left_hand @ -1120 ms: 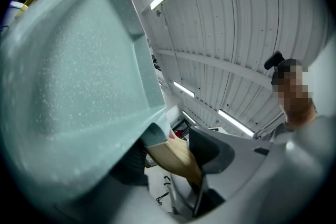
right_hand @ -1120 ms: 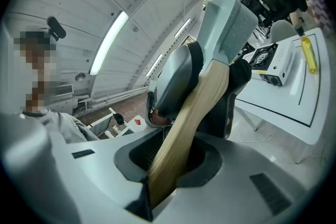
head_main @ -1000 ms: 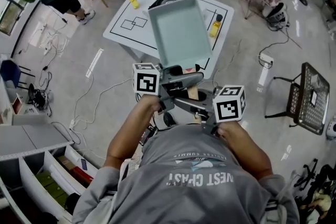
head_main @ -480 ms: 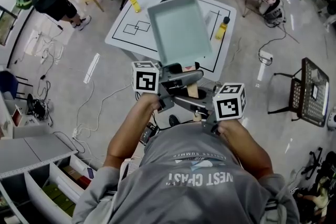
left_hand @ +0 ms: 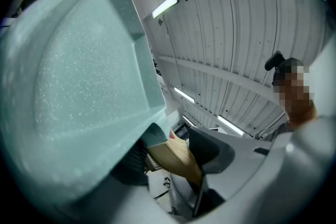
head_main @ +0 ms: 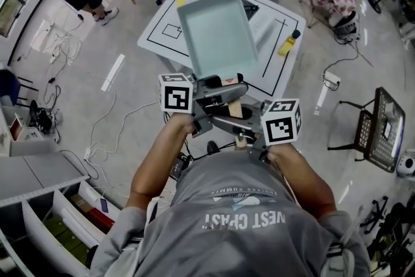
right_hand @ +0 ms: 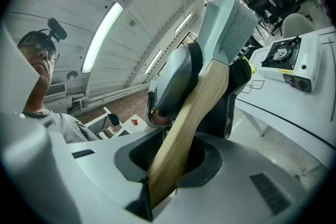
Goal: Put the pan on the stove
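Right gripper (right_hand: pixel 209 78): jaws are closed on a wooden handle (right_hand: pixel 181 144), which is run from 7 o'clock up toward 1 o'clock. Pan (right_hand: pixel 228 21): pale teal, seen edge-on at 1 o'clock, joined to the handle. Stove (right_hand: pixel 286 60): set on a white table (right_hand: pixel 299 113) lined in black, at 3 o'clock. Person (right_hand: pixel 52 123): grey shirt, at 9 o'clock. Ceiling light (right_hand: pixel 102 34): at 11 o'clock.

Two grippers, one handle, arms out front

Left gripper (head_main: pixel 224 89) and right gripper (head_main: pixel 217 121) sit just beside each other, roughly level, marker cubes up toward the head camera. Both sets of jaws are clamped on the handle (head_main: pixel 232 106), left further out along it, right nearer the body. Left arm (head_main: pixel 155 159) and right arm (head_main: pixel 301 175) reach forward, elbows bent.
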A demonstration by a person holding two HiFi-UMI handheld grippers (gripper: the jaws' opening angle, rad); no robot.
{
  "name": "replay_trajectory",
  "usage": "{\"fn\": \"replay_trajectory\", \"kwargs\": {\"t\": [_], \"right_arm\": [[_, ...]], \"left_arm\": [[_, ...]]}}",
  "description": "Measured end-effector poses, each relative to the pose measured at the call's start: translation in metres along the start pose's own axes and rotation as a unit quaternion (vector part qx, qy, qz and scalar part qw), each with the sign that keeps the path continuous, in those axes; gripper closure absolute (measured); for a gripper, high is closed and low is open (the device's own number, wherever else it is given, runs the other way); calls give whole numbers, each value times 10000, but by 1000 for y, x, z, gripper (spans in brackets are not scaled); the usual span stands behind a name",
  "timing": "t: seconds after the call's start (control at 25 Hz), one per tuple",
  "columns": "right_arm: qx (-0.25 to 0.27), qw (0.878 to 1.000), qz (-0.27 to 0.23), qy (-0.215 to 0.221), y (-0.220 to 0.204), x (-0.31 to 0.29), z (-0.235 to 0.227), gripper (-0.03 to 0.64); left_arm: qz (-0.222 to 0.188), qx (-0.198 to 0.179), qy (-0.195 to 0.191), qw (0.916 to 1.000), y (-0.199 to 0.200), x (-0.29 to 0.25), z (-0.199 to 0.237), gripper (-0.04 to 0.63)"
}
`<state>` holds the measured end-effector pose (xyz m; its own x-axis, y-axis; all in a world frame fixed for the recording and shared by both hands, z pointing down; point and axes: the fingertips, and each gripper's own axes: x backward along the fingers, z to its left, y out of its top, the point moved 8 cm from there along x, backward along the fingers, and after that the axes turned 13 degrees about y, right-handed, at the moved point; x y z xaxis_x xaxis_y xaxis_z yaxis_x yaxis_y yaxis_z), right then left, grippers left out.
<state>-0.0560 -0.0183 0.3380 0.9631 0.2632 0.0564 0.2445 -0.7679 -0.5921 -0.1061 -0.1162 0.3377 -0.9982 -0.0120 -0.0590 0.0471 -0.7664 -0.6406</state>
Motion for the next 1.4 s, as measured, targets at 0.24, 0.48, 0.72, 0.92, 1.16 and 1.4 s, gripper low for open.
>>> {"fn": "replay_trajectory", "kwargs": {"t": [0.24, 0.48, 0.72, 0.92, 1.16, 1.4], "right_arm": [[-105, 9990, 289, 329, 27, -8, -33, 535], [-191, 9973, 499, 507, 62, -4, -63, 534], [-272, 9962, 569, 593, 91, 3, -93, 534], [-383, 9959, 496, 655, 114, 10, -119, 535], [-448, 9961, 391, 651, 118, 16, -138, 534], [-612, 9958, 213, 653, 133, 39, -168, 534]], "left_arm": [[-241, 102, 350, 9990, 22, 5, 32, 374], [-407, 180, 556, 9975, 50, -6, 61, 374], [-464, 266, 670, 9963, 74, -21, 90, 374], [-430, 349, 719, 9959, 93, -35, 115, 374], [-311, 430, 739, 9959, 94, -45, 135, 374], [-103, 602, 738, 9954, 102, -78, 164, 374]]}}
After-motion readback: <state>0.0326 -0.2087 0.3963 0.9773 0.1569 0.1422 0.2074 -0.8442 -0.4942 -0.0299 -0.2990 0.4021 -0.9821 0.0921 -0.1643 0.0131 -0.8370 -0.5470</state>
